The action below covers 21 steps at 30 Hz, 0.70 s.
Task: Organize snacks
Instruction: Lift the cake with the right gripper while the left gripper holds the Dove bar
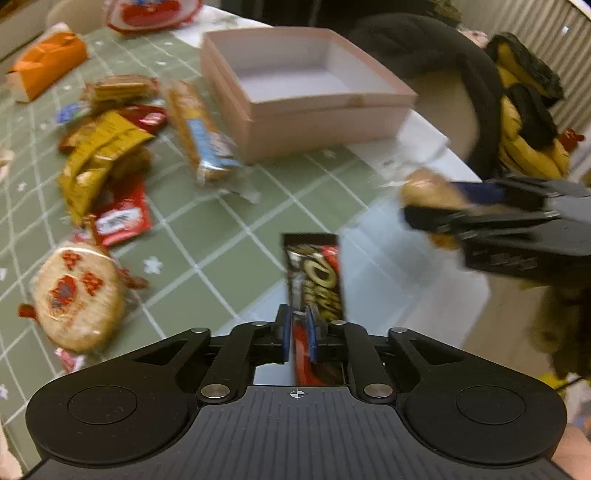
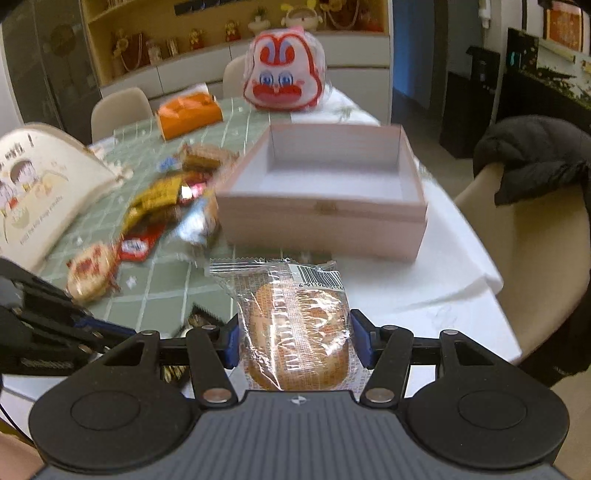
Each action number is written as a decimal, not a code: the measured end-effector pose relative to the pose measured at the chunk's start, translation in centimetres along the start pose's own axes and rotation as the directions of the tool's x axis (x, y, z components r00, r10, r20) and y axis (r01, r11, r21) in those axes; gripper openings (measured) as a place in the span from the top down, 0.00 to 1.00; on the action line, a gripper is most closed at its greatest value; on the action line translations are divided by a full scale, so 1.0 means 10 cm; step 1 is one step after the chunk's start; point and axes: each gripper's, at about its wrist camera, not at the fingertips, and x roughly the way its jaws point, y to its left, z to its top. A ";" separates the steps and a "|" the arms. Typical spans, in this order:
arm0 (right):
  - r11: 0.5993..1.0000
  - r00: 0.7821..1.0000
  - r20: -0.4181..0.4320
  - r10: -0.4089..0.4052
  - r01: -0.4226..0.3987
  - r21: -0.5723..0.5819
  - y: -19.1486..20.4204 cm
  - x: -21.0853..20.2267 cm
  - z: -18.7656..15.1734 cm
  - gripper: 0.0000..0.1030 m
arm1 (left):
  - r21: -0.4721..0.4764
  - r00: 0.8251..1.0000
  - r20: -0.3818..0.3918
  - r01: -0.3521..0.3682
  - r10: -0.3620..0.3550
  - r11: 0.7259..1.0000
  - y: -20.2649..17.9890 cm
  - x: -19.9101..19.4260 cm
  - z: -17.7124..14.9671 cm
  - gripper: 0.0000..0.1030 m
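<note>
Left gripper (image 1: 298, 334): clamped on bar (image 1: 314, 280), light, slick, stiff; hold low | right gripper (image 2: 295, 338): gripping cake (image 2: 299, 325), soft, crushable; hold sides.

Home dining rm: checked cloth on tabletop (image 2: 177, 291), dining chairs (image 2: 120, 107), wall shelf w/ figurines (image 2: 229, 31), fridge (image 2: 48, 62).

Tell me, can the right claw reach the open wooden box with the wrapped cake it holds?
Probably yes. The right claw holds the wrapped cake, and the wooden box stands straight ahead, open and empty, with only bare tablecloth between.
</note>
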 end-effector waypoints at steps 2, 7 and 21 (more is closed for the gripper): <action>1.000 1.000 -0.027 -0.010 0.010 0.008 0.00 0.08 -0.08 0.45 | 0.089 1.000 0.002 -0.011 0.011 0.996 -0.16 -0.03 -0.04 0.84; 0.998 0.997 -0.074 -0.017 0.021 0.051 -0.04 0.19 -0.21 0.45 | 0.307 0.995 -0.013 -0.087 0.095 0.948 -0.50 0.10 -0.18 0.81; 0.996 0.997 -0.074 -0.027 0.033 0.087 -0.02 0.23 -0.28 0.40 | 0.148 0.996 -0.067 -0.040 0.050 0.988 -0.28 0.23 -0.07 0.44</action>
